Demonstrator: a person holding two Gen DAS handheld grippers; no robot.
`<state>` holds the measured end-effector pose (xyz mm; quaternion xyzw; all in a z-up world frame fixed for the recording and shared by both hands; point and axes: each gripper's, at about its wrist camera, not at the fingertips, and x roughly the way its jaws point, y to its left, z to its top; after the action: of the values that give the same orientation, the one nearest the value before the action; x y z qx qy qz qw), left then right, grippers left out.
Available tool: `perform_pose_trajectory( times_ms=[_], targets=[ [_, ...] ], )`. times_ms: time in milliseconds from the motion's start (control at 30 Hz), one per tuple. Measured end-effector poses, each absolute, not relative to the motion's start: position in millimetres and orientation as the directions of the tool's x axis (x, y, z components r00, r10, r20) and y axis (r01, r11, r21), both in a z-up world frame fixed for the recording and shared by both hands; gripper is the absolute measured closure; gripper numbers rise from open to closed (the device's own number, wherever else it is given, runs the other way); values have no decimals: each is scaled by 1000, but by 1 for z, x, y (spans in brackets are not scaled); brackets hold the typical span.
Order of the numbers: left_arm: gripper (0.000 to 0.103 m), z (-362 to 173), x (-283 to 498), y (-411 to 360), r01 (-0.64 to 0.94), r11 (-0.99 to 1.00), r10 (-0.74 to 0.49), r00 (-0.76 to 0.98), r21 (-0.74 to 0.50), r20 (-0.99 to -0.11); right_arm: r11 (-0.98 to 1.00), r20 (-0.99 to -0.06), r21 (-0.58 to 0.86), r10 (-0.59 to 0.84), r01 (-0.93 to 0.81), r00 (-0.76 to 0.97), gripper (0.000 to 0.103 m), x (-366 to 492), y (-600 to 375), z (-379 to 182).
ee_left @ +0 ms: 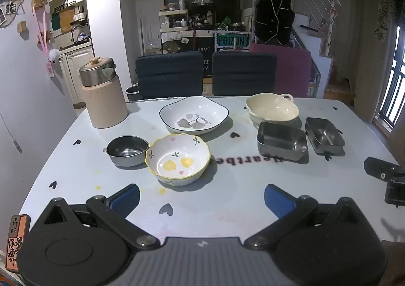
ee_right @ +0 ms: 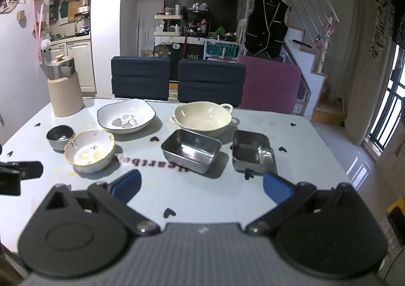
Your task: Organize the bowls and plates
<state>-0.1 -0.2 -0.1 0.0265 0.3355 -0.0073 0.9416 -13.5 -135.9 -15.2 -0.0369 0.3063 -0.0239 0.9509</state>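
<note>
On the pale table [ee_left: 202,210] stand a floral ceramic bowl [ee_left: 178,158], a small round steel bowl [ee_left: 127,150] touching its left side, a white plate with a dark rim [ee_left: 193,114], a cream handled bowl [ee_left: 272,108] and two rectangular steel dishes [ee_left: 281,140] [ee_left: 324,135]. My left gripper [ee_left: 202,197] hovers open above the near table edge, short of the floral bowl, nothing between its blue pads. My right gripper [ee_right: 201,186] is open too, in front of the larger steel dish [ee_right: 191,150] and the smaller one [ee_right: 250,150]. The floral bowl [ee_right: 89,150] lies to its left.
A beige canister with a steel lid [ee_left: 102,94] stands at the table's far left corner. Two dark chairs [ee_left: 169,74] [ee_left: 244,73] and a purple one [ee_left: 292,70] line the far side. The other gripper's tip [ee_left: 382,172] shows at the right edge.
</note>
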Motion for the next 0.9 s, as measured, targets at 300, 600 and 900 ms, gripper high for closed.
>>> perform_pose_trajectory(
  times_ms=[300, 600, 900],
  targets=[
    [0, 0, 0, 0, 34, 999, -1, 771, 39, -637, 996, -584, -85, -68, 22, 809, 0, -14, -136, -15],
    [0, 0, 0, 0, 34, 999, -2, 772, 39, -636, 996, -585, -84, -68, 22, 808, 0, -13, -136, -15],
    [0, -2, 0, -4, 34, 999, -2, 772, 38, -636, 996, -586, -83, -69, 24, 807, 0, -14, -137, -15]
  ],
)
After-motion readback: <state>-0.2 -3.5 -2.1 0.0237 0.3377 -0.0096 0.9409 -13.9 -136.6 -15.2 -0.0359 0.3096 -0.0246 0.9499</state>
